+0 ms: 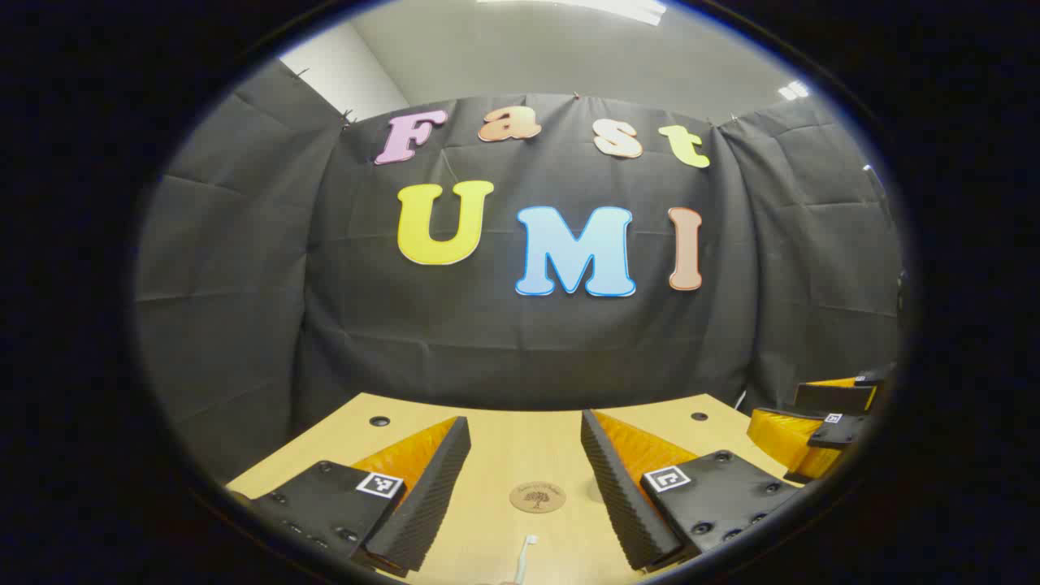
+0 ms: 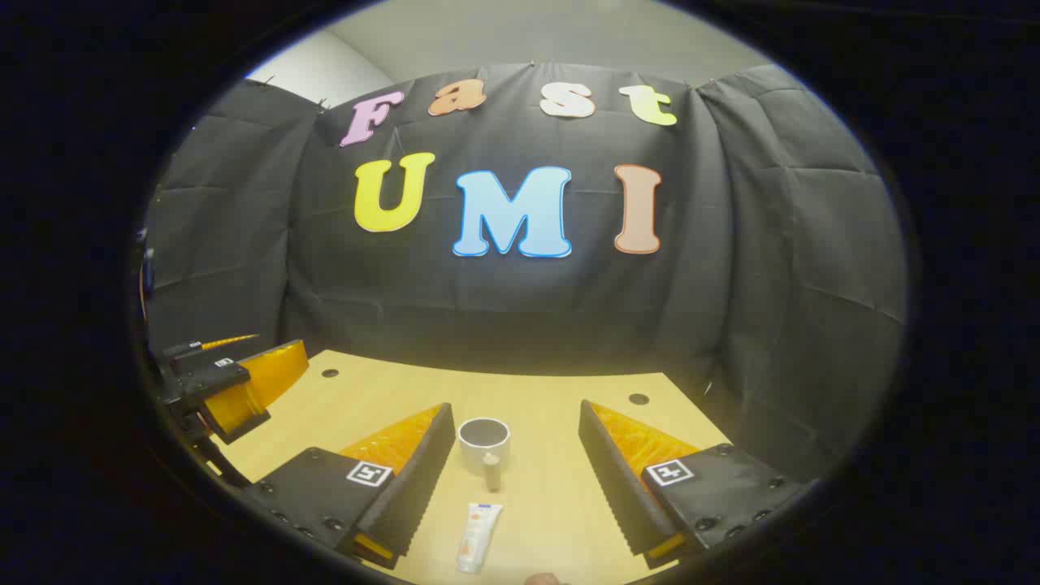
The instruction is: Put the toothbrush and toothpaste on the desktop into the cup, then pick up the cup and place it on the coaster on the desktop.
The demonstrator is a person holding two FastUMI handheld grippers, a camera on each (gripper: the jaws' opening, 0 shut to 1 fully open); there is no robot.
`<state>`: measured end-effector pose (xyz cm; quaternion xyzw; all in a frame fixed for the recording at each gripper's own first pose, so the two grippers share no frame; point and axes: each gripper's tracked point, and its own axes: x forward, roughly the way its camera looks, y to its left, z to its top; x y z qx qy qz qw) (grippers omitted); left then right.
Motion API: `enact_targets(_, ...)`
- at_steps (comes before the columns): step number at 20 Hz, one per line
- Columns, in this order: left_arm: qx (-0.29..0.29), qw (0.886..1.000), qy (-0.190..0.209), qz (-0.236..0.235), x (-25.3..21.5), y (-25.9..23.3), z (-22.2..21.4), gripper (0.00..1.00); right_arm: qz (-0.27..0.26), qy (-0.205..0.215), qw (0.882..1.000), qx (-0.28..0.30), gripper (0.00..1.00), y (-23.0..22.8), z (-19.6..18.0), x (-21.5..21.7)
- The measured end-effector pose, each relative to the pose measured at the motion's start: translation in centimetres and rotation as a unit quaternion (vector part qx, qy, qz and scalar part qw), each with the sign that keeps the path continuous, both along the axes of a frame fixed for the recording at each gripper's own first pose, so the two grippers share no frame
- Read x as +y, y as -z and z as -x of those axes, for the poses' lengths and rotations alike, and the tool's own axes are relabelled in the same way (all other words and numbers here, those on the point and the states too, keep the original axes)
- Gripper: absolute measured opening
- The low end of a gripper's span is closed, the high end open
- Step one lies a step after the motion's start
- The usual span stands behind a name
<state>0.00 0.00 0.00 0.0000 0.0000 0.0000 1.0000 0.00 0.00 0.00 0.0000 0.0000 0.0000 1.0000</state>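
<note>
The cup (image 2: 483,441) stands upright on the desk (image 2: 561,487), its handle toward the camera, with the toothpaste (image 2: 478,526) lying just nearer, both between the spread fingers of the right gripper (image 2: 516,463), which hovers level above the desk holding nothing. In the left gripper view the coaster (image 1: 537,497) lies flat between the left gripper's (image 1: 525,479) wide-open, empty fingers; the toothbrush (image 1: 524,556) lies nearer, its handle cut off at the bottom edge. Each gripper appears at the edge of the other's view.
</note>
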Motion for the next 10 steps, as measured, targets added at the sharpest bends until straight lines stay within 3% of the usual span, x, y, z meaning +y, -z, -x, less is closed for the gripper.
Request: enact_targets(10, 0.028, 0.999, 0.016, 0.016, -0.4, 0.96, 0.3, 0.95, -0.005, -0.002, 1.0, 0.019, 0.99, 0.94, -0.66, -0.01)
